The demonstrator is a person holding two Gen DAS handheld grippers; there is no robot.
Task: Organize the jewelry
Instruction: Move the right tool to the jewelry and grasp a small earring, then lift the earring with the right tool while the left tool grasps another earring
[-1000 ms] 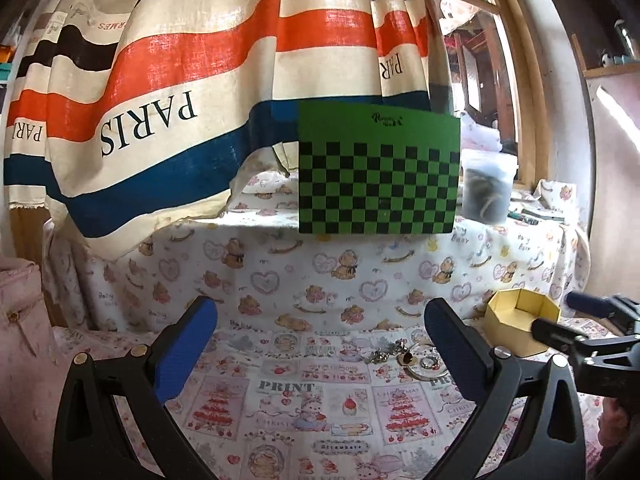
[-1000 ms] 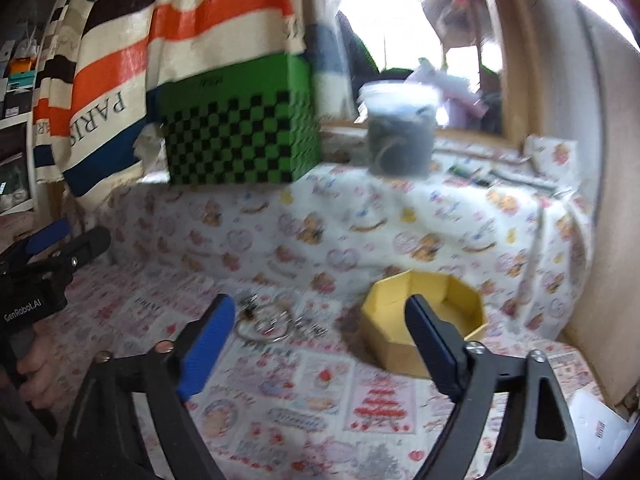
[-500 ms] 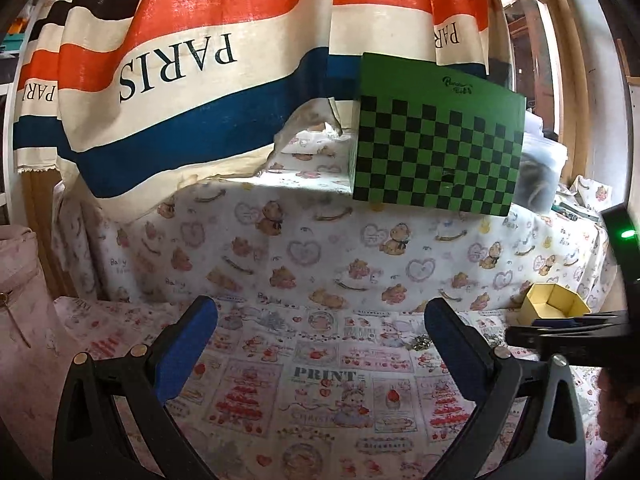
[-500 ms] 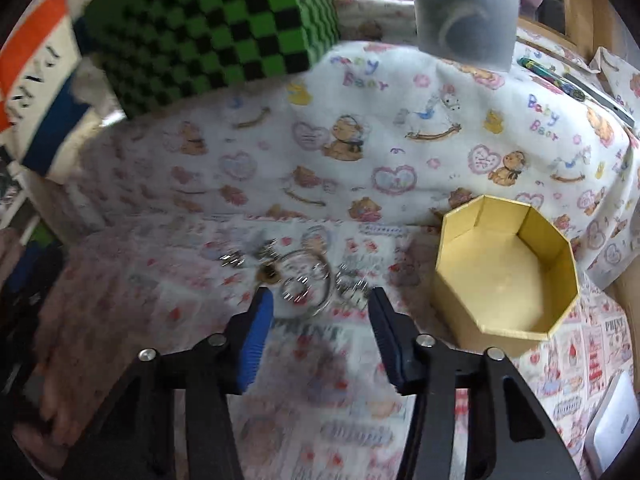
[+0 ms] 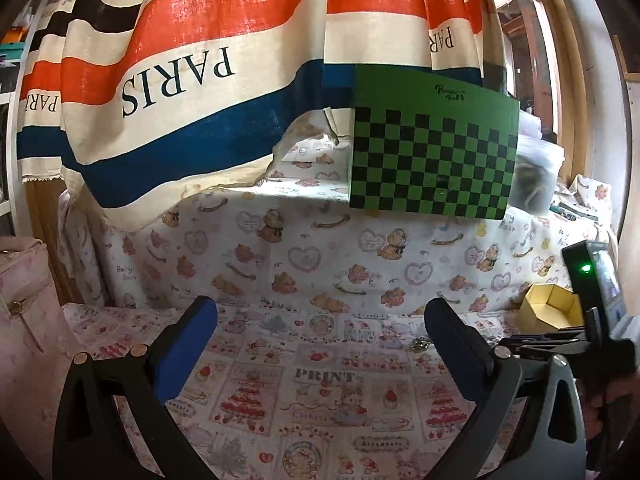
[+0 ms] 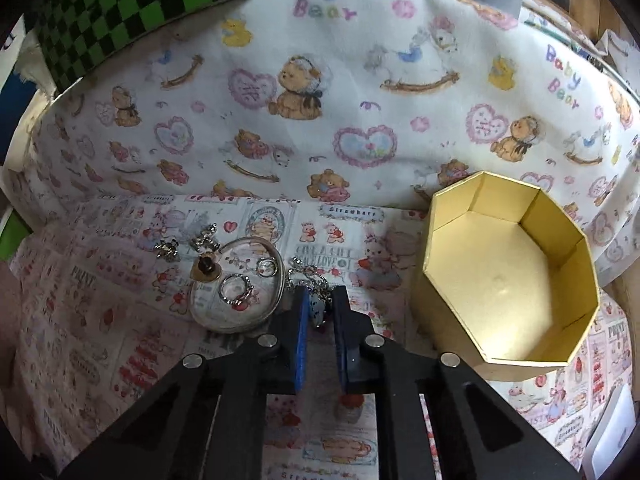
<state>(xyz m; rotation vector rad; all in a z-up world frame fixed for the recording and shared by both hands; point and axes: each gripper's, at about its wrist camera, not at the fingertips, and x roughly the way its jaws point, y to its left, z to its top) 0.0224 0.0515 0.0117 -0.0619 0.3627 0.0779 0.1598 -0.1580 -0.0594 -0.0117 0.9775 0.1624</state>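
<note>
Right tongs (image 6: 320,312) closing on chain (image 6: 310,276); left tongs (image 5: 320,344) released. Could slip if pinched thin, missing box (image 6: 508,280).

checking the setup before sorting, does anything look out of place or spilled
Yes: small silver jewelry pieces lie scattered loose on the printed cloth beside the clear bangle, while the yellow octagonal cardboard box sits empty.
</note>
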